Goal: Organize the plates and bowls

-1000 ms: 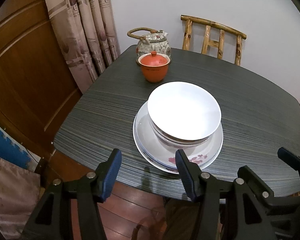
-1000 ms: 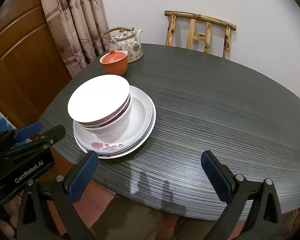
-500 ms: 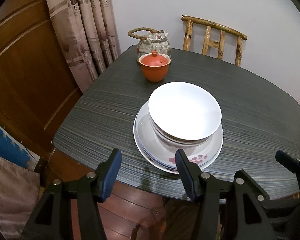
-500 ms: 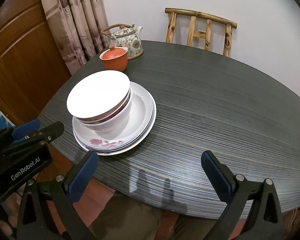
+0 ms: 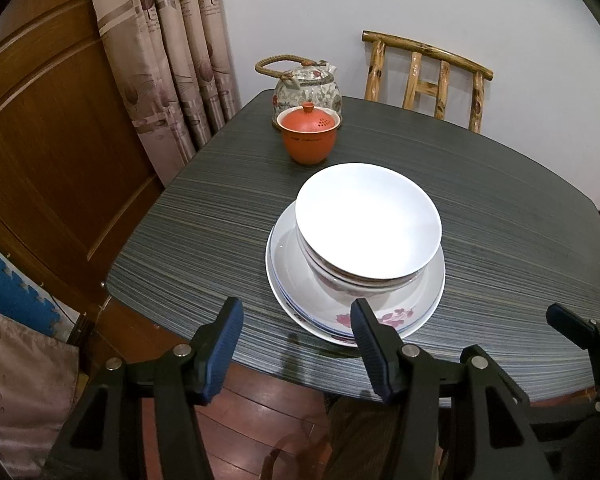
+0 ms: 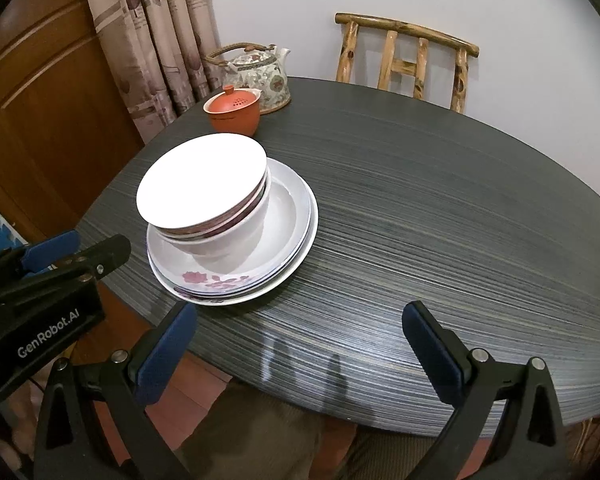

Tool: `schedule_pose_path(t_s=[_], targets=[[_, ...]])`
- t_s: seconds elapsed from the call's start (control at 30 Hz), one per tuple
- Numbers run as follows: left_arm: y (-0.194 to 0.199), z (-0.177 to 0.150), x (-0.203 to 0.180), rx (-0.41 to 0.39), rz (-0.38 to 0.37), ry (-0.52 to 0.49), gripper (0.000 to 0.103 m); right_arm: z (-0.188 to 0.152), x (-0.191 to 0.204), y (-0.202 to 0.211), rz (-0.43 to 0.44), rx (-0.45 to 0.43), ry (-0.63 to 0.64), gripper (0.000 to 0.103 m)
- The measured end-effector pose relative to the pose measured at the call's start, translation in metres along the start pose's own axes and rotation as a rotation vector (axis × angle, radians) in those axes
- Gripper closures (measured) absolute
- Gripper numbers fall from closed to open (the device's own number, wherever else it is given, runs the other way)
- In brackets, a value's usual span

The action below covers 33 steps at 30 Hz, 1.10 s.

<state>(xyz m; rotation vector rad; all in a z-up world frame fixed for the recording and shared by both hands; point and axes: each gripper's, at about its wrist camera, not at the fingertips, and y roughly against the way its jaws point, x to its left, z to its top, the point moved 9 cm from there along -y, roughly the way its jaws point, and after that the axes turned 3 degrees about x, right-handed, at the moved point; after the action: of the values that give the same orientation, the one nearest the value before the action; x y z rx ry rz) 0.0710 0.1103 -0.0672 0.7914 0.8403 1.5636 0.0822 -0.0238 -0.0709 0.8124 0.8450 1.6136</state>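
I hold both grippers, left (image 5: 296, 346) and right (image 6: 300, 346), wide and empty, near the bowls (image 5: 368, 224) nested on plates (image 5: 292, 280) for compactness.

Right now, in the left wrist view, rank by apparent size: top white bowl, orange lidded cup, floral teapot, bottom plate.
1. bottom plate
2. top white bowl
3. floral teapot and orange lidded cup: alike; the cup hides part of the teapot.

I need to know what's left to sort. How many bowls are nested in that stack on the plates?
3 by the rims I can make out: a white bowl on top and two nested directly under it, all sitting on the plates. A further bowl may be hidden inside.
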Motion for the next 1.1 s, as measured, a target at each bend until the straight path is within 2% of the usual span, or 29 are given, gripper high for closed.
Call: schedule_pose_path(t_s=[1.1], targets=[[-0.0005, -0.0009, -0.0048, 0.001, -0.013, -0.015, 0.046, -0.0038, 0.0038, -0.0038, 0.005, 0.013, 0.009, 0.001]])
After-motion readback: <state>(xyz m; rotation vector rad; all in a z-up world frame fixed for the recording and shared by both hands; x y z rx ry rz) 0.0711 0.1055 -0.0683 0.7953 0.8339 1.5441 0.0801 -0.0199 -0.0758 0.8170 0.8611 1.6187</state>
